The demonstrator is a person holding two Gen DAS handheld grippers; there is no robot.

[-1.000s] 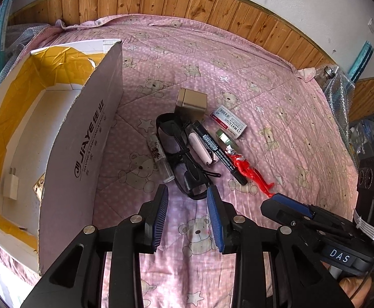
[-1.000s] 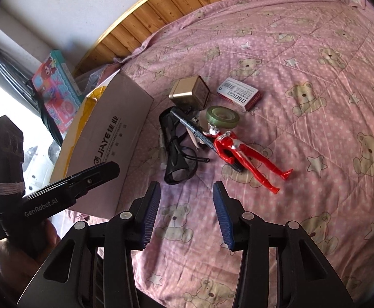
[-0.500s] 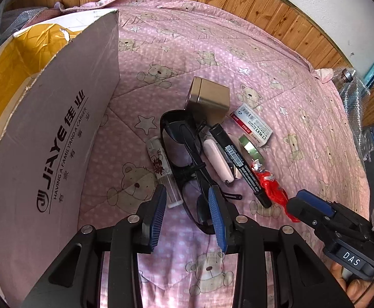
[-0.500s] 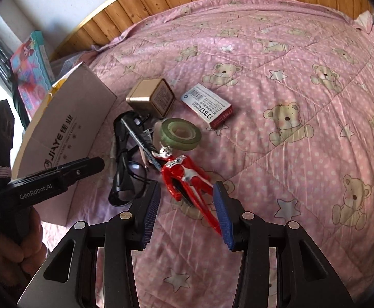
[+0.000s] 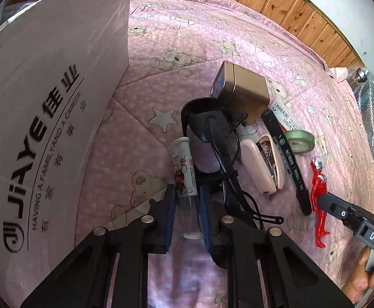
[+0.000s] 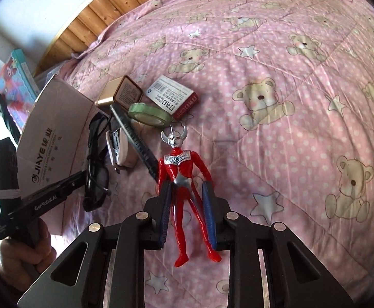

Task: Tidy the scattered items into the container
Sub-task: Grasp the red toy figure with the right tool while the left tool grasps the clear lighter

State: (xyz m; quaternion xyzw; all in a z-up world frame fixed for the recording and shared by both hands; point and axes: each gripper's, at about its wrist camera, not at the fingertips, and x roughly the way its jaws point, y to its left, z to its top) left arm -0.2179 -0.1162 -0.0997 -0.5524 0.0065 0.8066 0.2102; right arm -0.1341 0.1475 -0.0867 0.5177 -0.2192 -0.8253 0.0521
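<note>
My left gripper [image 5: 187, 188] has its jaws closed in on a small clear bottle [image 5: 184, 169] with a white cap and a cartoon label, which lies on the pink quilt beside the cardboard box [image 5: 45, 102]. A red and silver toy figure [image 6: 178, 161] lies face up. My right gripper [image 6: 187, 184] straddles its hips and legs, open, with quilt showing between the pads and the legs. Black sunglasses [image 5: 212, 133], a pink stapler [image 5: 261, 164], a black marker [image 5: 289, 164], a green tape roll [image 5: 300, 141], a gold tin [image 5: 243, 89] and a white-red carton [image 6: 174, 97] are bunched between the two grippers.
The box wall rises close on the left of the left gripper. Wooden panelling [image 5: 264, 5] runs behind the bed. A wrapped bottle [image 5: 361, 77] stands at the far right, a colourful book [image 6: 15, 82] at the far left. Open quilt [image 6: 302, 128] stretches right of the figure.
Both grippers came down and forward onto the pile. The left now has the small bottle between its narrowed jaws. The right moved over the red figure and its jaws narrowed.
</note>
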